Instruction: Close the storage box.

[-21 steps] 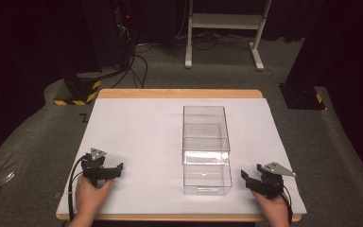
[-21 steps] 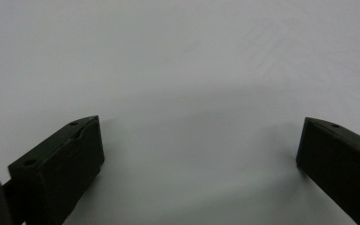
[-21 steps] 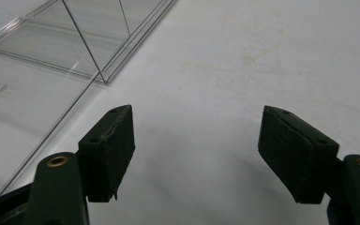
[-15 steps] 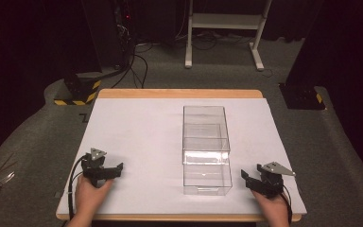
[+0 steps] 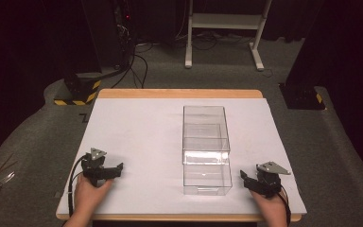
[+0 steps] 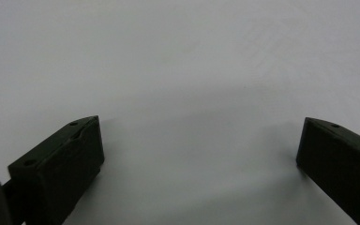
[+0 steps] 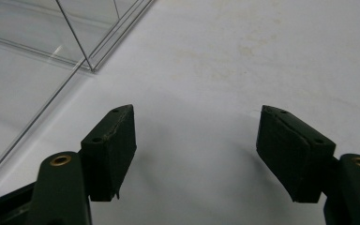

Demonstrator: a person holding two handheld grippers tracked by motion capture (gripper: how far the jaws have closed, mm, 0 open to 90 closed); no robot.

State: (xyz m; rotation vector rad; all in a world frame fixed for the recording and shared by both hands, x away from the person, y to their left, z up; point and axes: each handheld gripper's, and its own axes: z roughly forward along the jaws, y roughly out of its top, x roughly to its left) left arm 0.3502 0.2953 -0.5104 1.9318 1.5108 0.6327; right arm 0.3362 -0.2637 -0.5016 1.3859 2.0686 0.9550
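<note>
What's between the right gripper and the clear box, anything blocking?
Nothing visible. The right gripper, jaws open, sits just right of the clear plastic box with bare white table cover between them. In the right gripper view, the box's corner lies ahead-left, unobstructed.

Bare white table (image 5: 137, 127) left of the clear box (image 5: 206, 147), the one obstacle, standing mid-table

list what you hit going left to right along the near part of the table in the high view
left gripper held in the person's left hand → bare white table surface → clear plastic box → right gripper held in the right hand
</note>
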